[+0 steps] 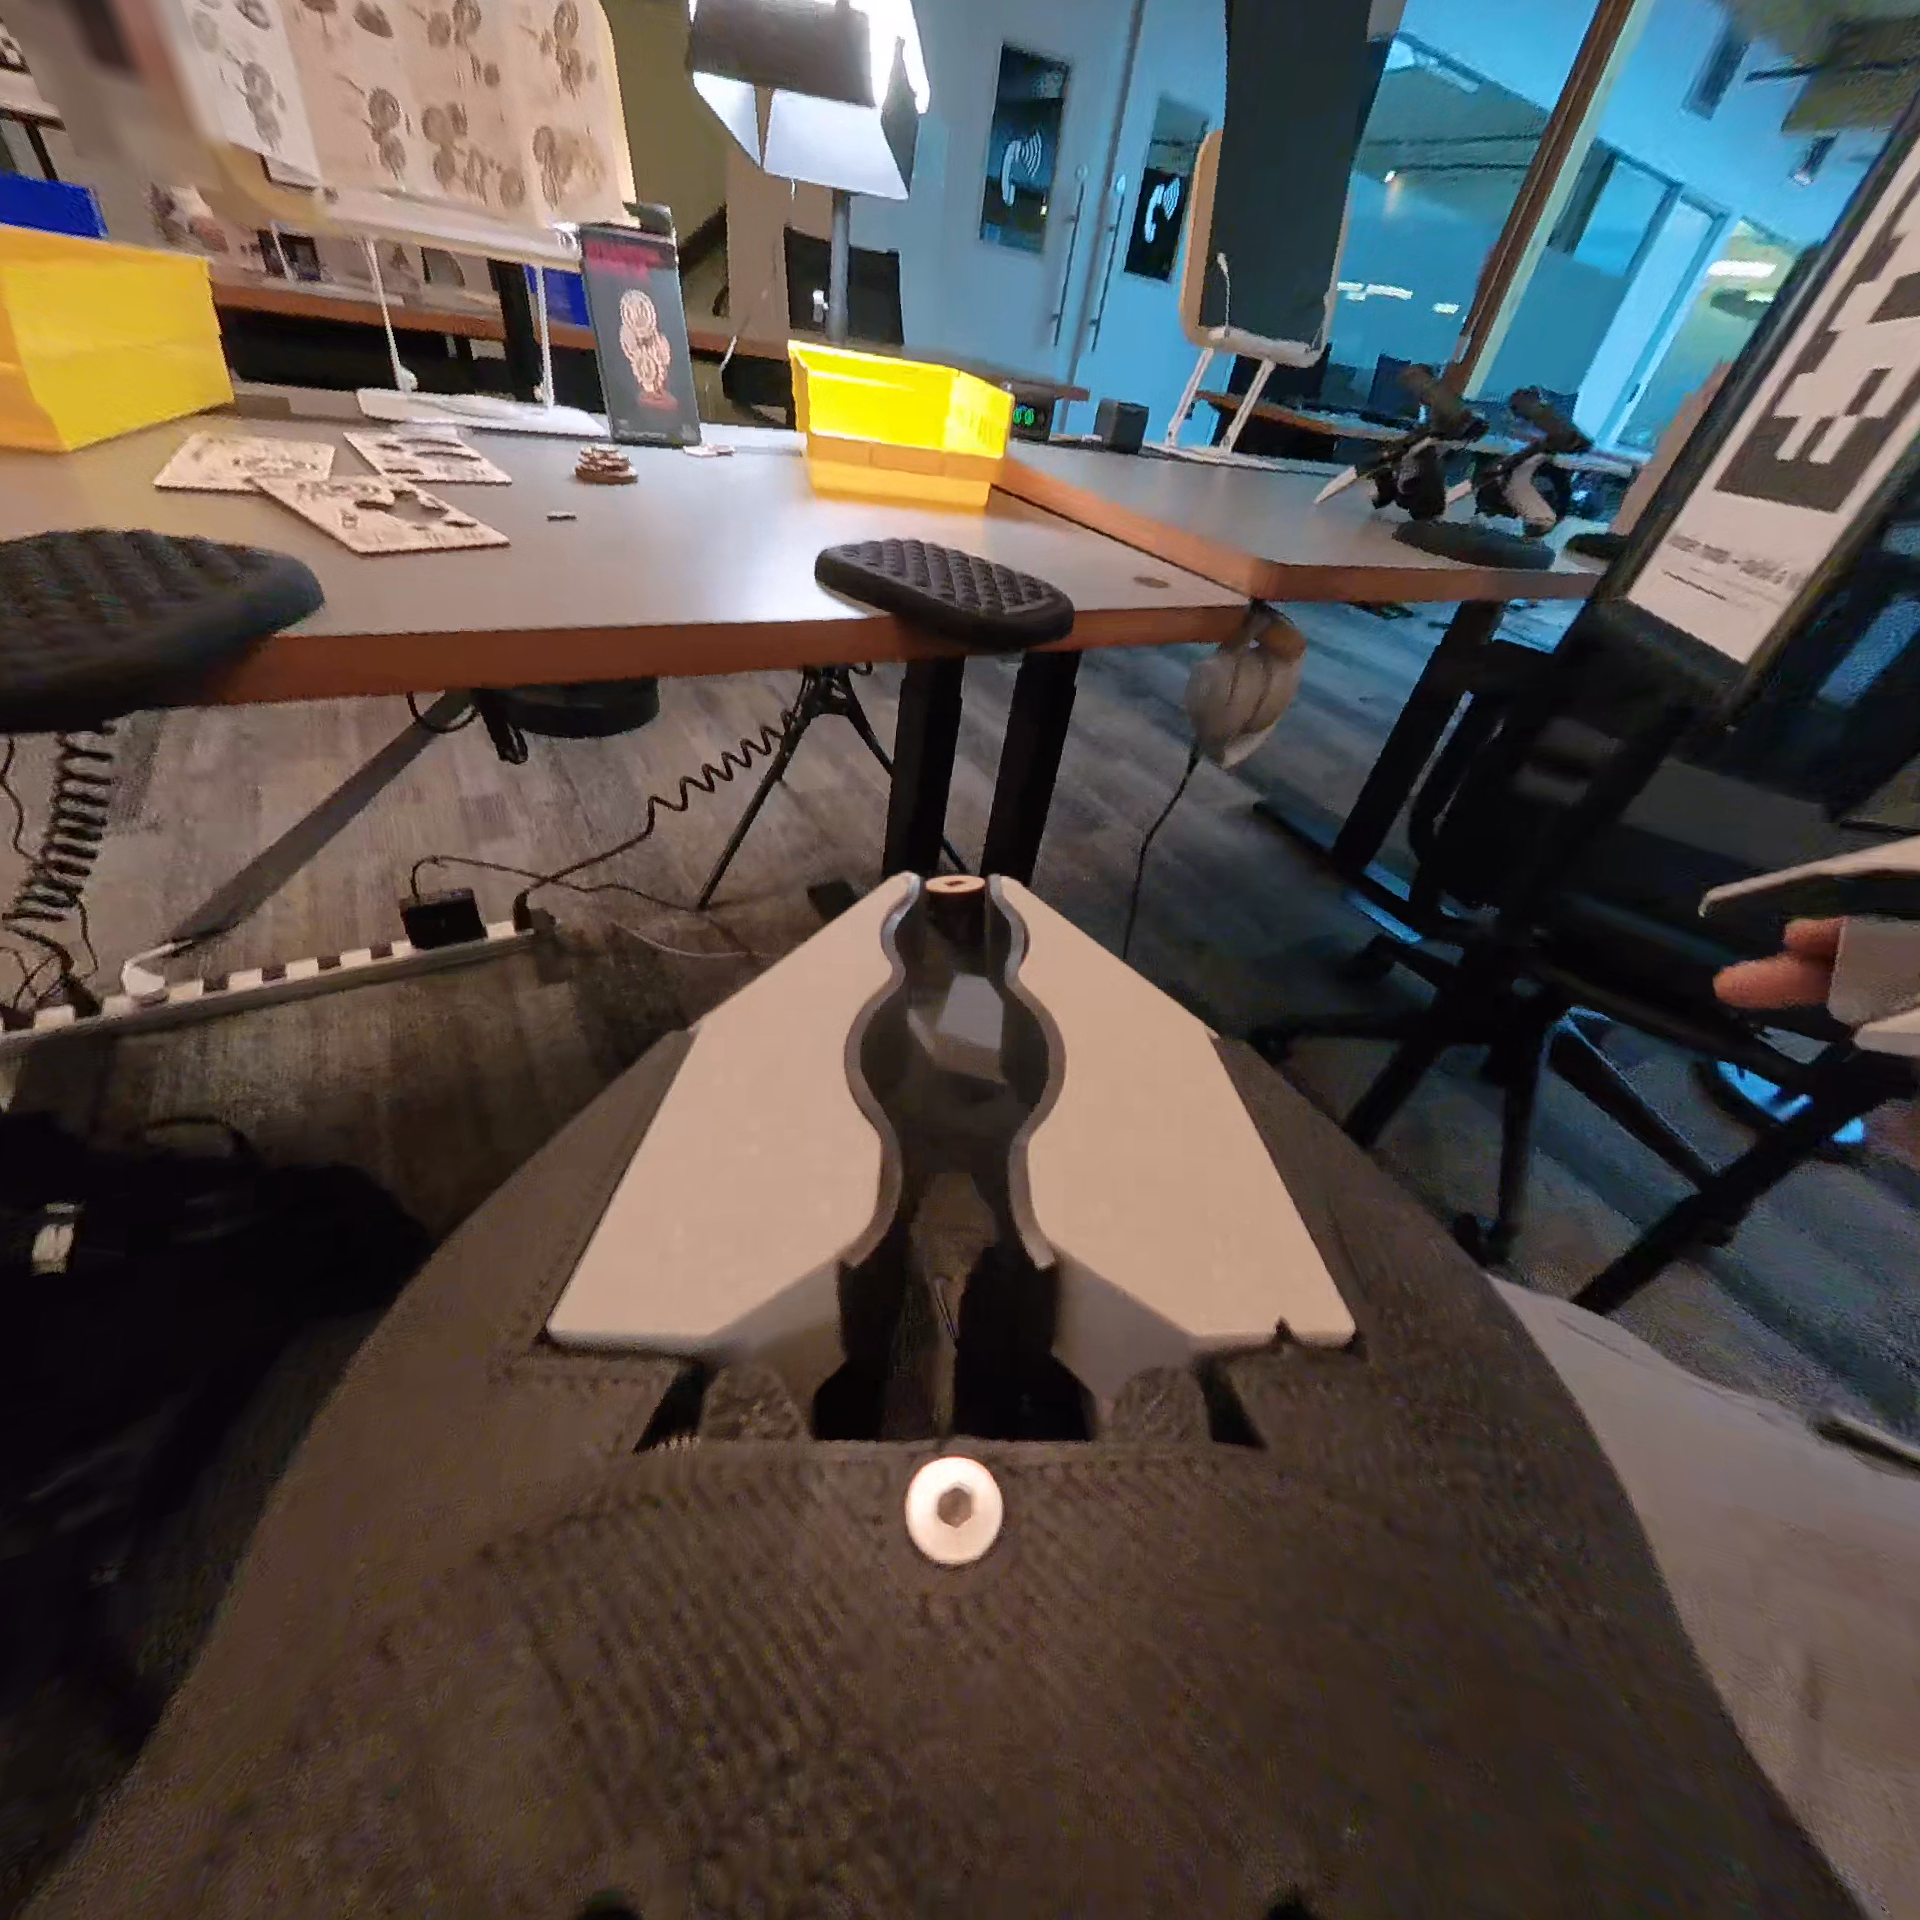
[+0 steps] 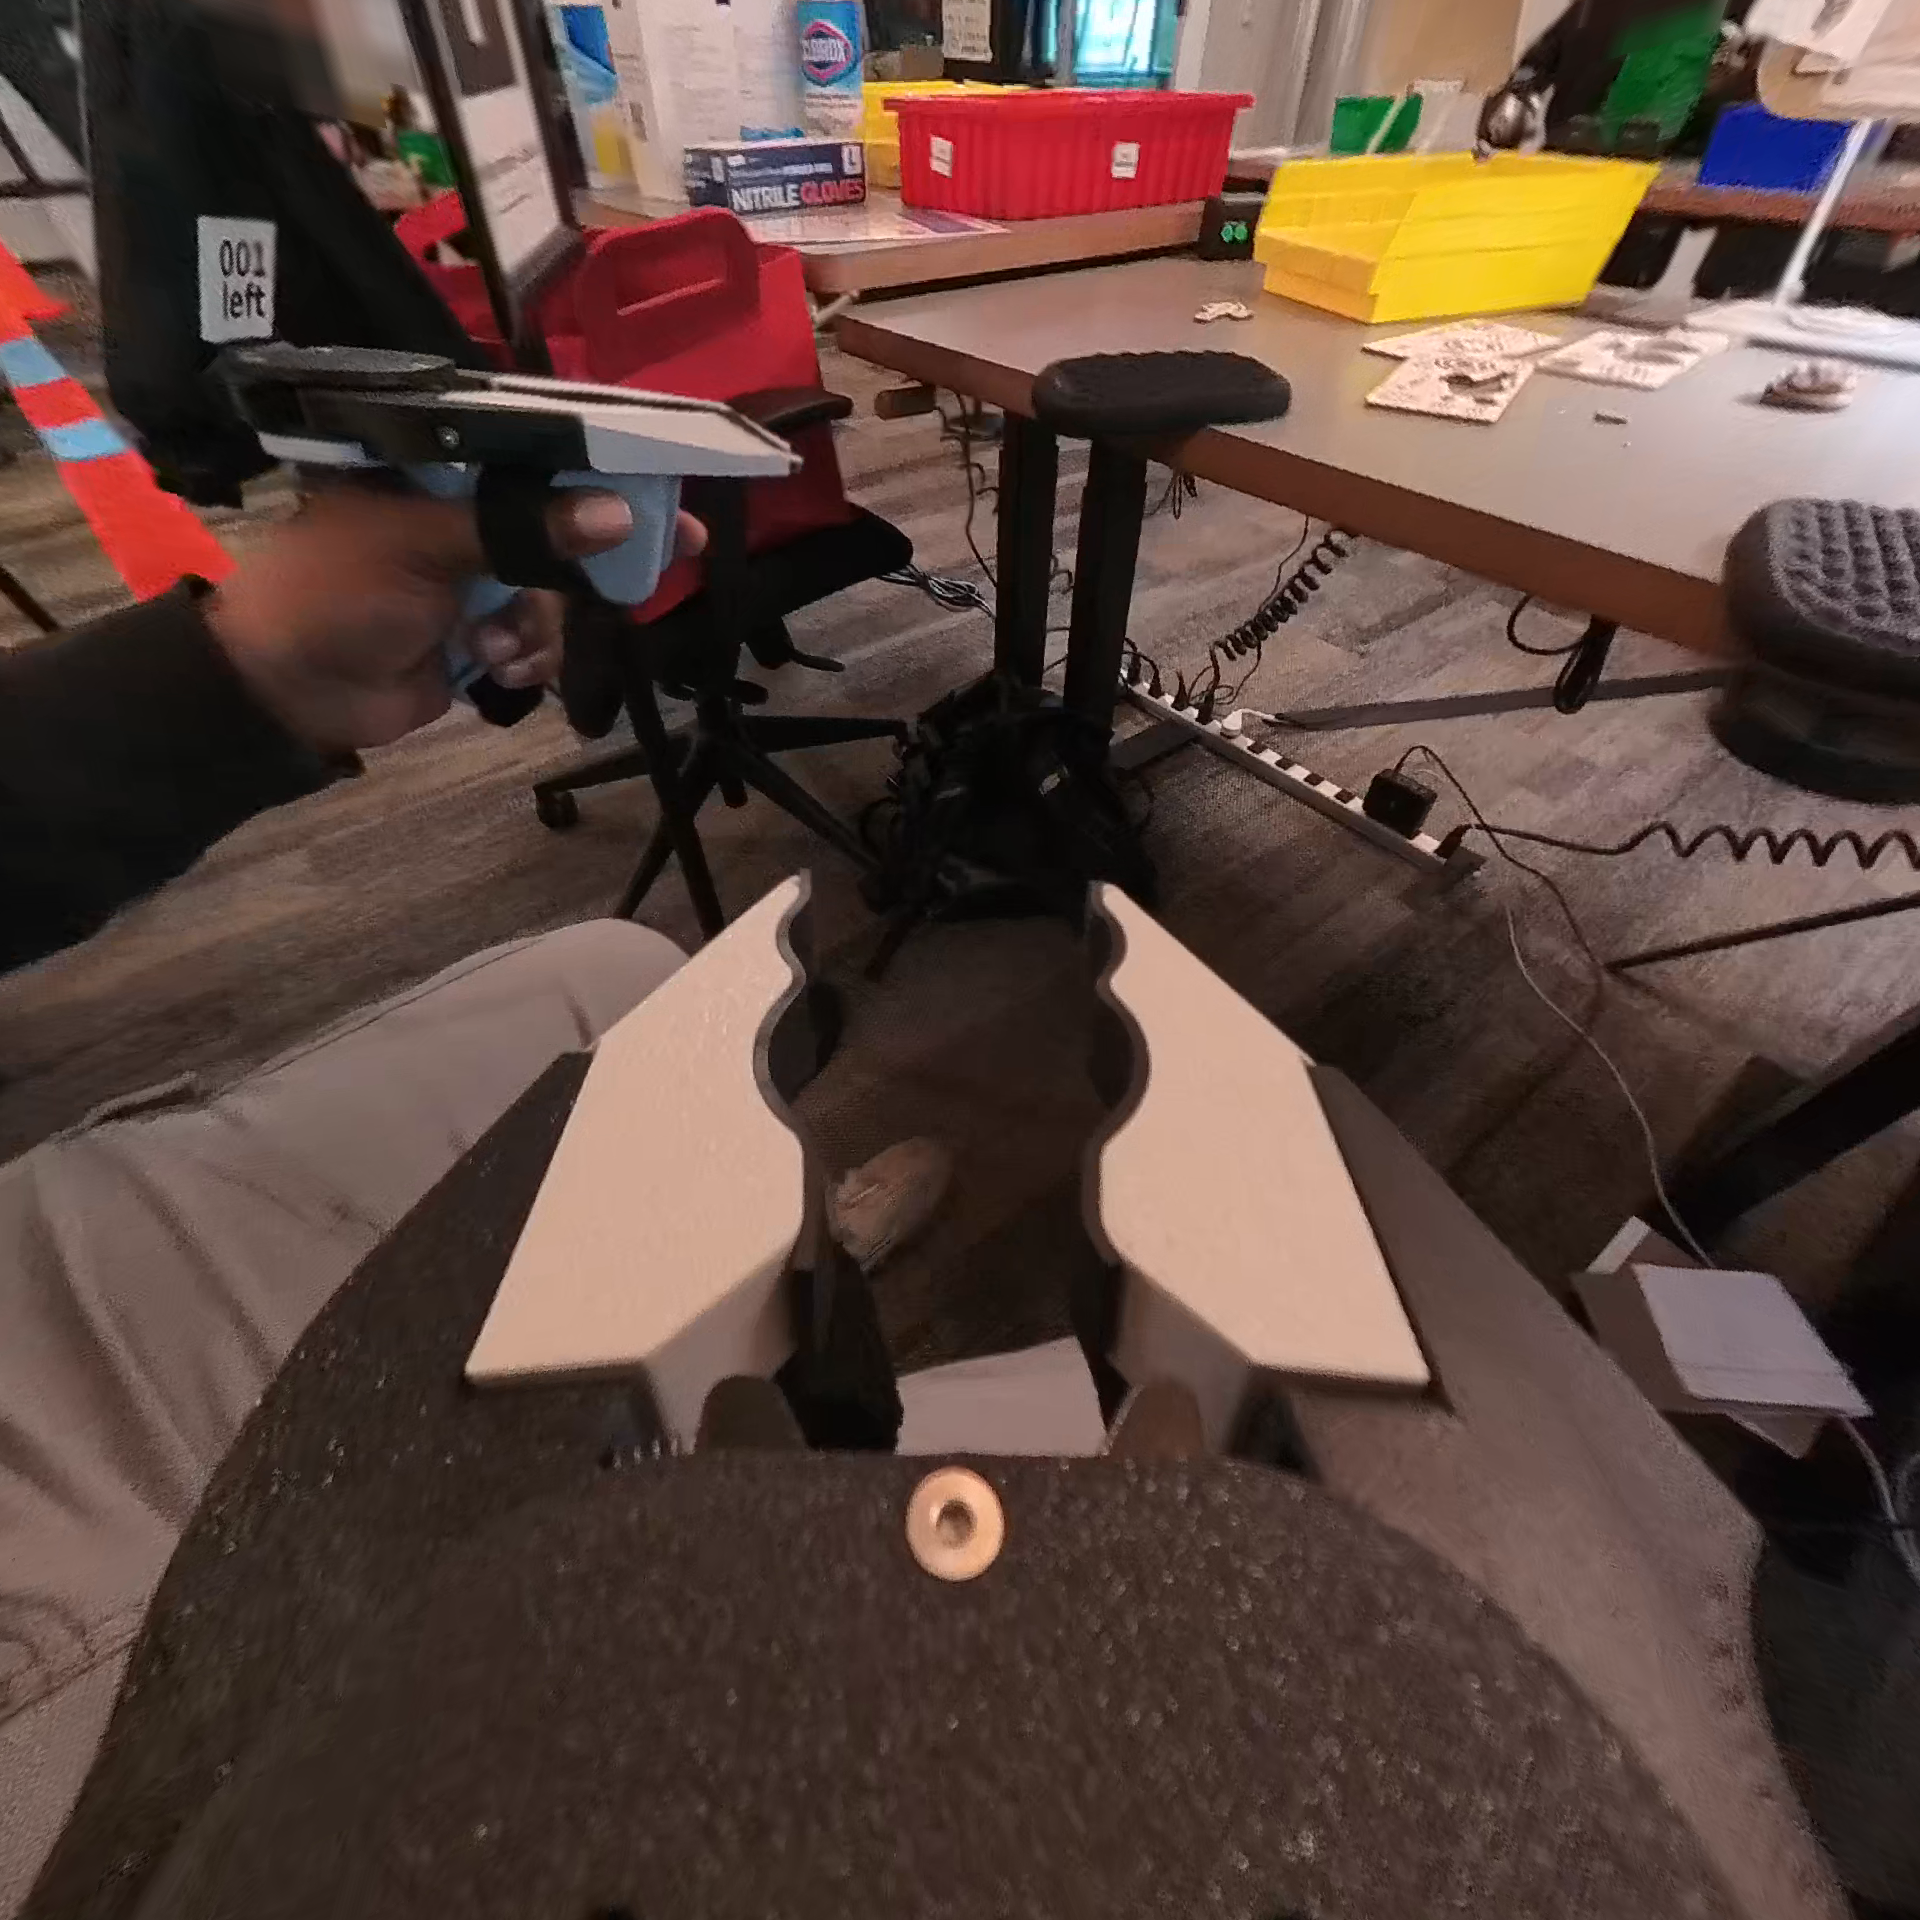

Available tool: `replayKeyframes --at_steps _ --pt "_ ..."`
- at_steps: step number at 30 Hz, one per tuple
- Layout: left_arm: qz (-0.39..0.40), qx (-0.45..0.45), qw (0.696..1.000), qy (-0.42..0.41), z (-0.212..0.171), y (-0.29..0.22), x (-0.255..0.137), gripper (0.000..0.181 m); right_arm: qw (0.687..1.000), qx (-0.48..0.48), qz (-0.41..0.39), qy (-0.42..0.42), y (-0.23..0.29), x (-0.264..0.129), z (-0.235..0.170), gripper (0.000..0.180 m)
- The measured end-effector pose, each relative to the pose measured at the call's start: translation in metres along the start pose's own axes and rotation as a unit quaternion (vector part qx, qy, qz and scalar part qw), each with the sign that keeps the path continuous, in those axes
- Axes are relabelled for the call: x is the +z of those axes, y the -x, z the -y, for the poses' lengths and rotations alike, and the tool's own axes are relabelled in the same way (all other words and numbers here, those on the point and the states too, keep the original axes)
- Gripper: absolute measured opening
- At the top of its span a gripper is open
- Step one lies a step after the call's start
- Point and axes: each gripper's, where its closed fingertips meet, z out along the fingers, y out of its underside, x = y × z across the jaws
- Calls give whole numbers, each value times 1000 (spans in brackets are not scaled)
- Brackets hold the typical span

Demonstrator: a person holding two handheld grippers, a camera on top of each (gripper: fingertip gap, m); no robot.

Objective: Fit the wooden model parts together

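Wooden model parts lie on the desk; both grippers hang low in front of it, nothing fitted yet.

Flat pale laser-cut wooden sheets (image 1: 332, 488) and a small round brown stack of wooden pieces (image 1: 606, 464) lie at eleven o'clock on the grey desk with a brown edge (image 1: 665, 582), probably laid out for picking. The left gripper (image 1: 954, 894) is closed on a small tan-tipped peg (image 1: 952, 886), seemingly a part held ready. The right gripper (image 2: 951, 935) gapes empty over grey carpet (image 2: 1299, 997). A yellow plastic bin (image 1: 899, 426) sits at twelve o'clock, black chair armrests (image 1: 943, 592) nearer.
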Motion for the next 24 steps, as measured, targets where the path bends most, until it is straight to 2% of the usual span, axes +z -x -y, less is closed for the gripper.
replayKeyframes --at_steps 6,10,13,17,24 --pt "-15 57 998 -26 -5 36 93 9 999 25 -48 5 -68 34 -34 49" --pt "-37 95 994 -48 20 56 135 9 997 34 -69 2 -109 60 -41 49" --pt "-52 118 990 -53 52 58 142 10 996 41 -76 7 -120 67 -34 50" --pt "-83 115 989 -48 77 40 130 10 997 22 -76 -7 -121 69 -10 50" --pt "-118 96 988 -6 48 37 123 10 994 5 -99 -51 -127 79 18 52"
